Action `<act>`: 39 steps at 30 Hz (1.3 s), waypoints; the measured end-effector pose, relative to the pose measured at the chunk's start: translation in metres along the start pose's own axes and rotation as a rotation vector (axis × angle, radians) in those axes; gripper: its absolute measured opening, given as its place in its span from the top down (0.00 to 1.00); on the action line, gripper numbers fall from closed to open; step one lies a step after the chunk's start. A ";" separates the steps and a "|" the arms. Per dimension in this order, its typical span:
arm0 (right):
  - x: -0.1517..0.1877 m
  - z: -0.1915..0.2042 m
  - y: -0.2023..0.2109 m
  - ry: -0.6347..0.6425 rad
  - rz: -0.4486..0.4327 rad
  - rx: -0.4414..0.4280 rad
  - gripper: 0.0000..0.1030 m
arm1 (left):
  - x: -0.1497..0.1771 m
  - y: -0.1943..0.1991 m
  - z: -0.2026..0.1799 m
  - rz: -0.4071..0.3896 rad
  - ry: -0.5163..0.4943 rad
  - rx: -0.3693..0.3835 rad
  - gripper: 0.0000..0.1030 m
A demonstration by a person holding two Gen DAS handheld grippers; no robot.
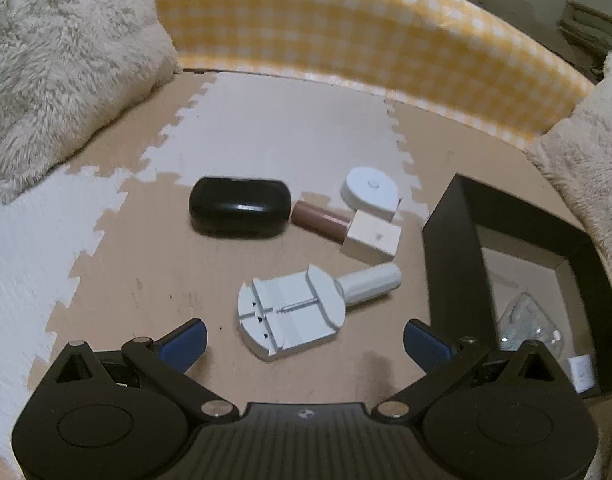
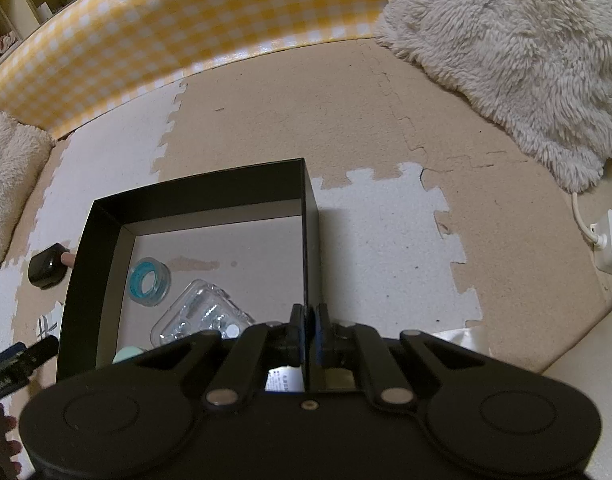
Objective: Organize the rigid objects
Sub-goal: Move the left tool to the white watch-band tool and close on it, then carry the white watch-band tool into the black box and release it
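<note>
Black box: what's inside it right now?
Inside the black box lie a teal ring-shaped roll, a clear plastic case and a pale green item at the near edge. The right gripper, shut on the box's wall, hides the near floor.

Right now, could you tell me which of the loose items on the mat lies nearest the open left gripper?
The grey watch-link tool, lying flat just ahead of the left gripper; the black case, lip gloss and white disc lie farther back.

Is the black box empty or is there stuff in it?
Not empty. The black box holds a teal ring and a clear plastic case; more things lie outside it.
</note>
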State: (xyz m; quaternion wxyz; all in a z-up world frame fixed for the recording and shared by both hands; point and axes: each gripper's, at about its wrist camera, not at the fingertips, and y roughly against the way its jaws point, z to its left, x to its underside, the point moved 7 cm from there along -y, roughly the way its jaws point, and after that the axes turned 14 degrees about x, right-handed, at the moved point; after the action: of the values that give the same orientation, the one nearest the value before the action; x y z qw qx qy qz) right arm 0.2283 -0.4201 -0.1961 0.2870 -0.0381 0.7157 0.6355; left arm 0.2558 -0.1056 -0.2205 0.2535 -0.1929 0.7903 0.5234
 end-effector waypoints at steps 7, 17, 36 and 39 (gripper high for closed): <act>0.000 0.000 0.000 0.004 -0.001 0.002 0.95 | 0.001 -0.009 0.015 -0.054 0.038 -0.042 0.00; 0.001 0.000 0.000 0.009 -0.003 0.007 0.95 | -0.005 -0.016 0.019 -0.094 0.010 -0.010 0.19; 0.002 0.002 0.000 0.014 -0.002 0.012 0.95 | -0.015 -0.005 0.011 -0.138 -0.007 0.063 0.35; 0.002 0.002 0.000 0.014 -0.002 0.012 0.95 | -0.025 0.006 0.002 -0.178 -0.011 0.100 0.35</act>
State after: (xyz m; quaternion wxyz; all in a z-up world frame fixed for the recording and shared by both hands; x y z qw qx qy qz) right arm 0.2273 -0.4177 -0.1974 0.2828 -0.0417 0.7215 0.6306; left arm 0.2728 -0.1007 -0.2014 0.3124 -0.2468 0.7938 0.4598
